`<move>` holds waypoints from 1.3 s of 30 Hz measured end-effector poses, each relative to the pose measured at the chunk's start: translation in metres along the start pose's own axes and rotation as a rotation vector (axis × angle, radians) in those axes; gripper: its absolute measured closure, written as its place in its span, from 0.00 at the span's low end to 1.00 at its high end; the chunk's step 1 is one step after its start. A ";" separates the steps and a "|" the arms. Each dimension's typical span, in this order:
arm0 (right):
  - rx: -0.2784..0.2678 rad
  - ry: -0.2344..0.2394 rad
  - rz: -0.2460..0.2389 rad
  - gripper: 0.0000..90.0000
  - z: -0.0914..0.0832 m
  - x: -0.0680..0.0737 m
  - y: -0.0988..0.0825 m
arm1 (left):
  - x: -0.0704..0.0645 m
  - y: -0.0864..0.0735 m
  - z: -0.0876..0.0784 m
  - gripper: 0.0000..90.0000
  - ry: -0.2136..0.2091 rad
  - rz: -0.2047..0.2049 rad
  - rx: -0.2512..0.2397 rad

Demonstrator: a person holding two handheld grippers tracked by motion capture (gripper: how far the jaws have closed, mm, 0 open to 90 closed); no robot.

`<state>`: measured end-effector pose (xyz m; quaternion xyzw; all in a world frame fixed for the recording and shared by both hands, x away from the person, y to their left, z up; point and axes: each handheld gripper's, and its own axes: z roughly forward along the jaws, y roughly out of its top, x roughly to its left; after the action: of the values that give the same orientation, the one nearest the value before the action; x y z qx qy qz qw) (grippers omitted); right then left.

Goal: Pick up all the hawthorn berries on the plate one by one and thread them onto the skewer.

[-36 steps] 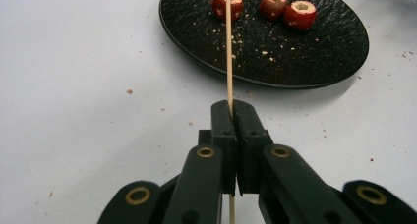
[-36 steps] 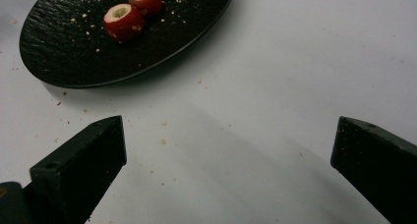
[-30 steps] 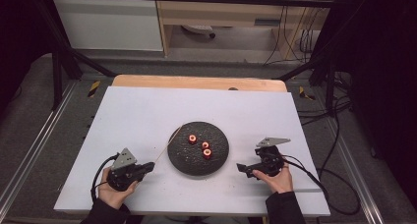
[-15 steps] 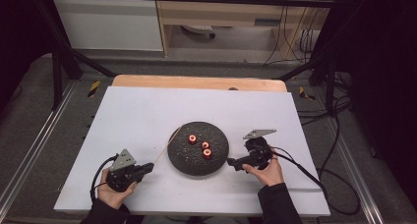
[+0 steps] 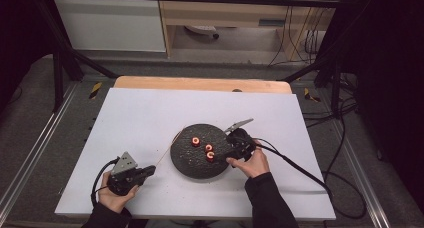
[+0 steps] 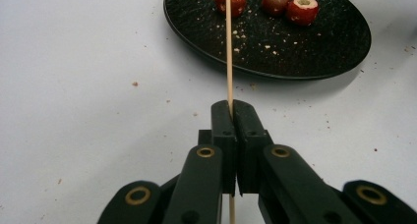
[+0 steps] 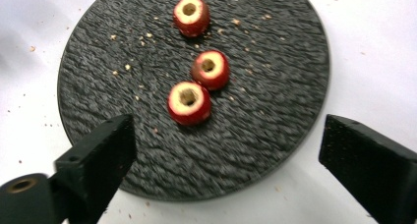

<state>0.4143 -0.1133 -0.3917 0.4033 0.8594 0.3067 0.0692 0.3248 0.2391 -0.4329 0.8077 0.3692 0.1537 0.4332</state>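
Three cored red fruits (image 7: pixel 189 102) sit mid-frame on a crumb-strewn black plate (image 7: pixel 275 111); right gripper (image 7: pixel 231 150) closing, nothing between; left gripper (image 6: pixel 232 121) pinches a skewer (image 6: pixel 228 47).

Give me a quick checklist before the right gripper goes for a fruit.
1. Skewer clamped in left gripper: ok.
2. Right gripper wide enough for a fruit, jaws just been closing with nothing between them: ok.
3. Three cored fruits on the plate, nearest fruit unobstructed: ok.
4. Nearest fruit apart from its neighbour: not ok, they touch.
5. Skewer tip sharp: cannot tell.
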 end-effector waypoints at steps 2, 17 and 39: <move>0.013 -0.001 0.006 0.14 0.002 0.001 0.002 | 0.000 0.000 0.000 0.98 -0.001 0.001 0.001; 0.133 0.013 0.018 0.37 0.028 0.014 0.025 | -0.001 -0.001 0.002 0.98 -0.001 0.006 0.010; 0.229 0.032 0.119 0.66 0.047 0.012 0.032 | -0.001 -0.001 0.002 0.98 -0.002 0.009 0.014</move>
<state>0.4448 -0.0668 -0.4092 0.4538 0.8644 0.2165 -0.0096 0.3250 0.2377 -0.4348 0.8125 0.3660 0.1524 0.4273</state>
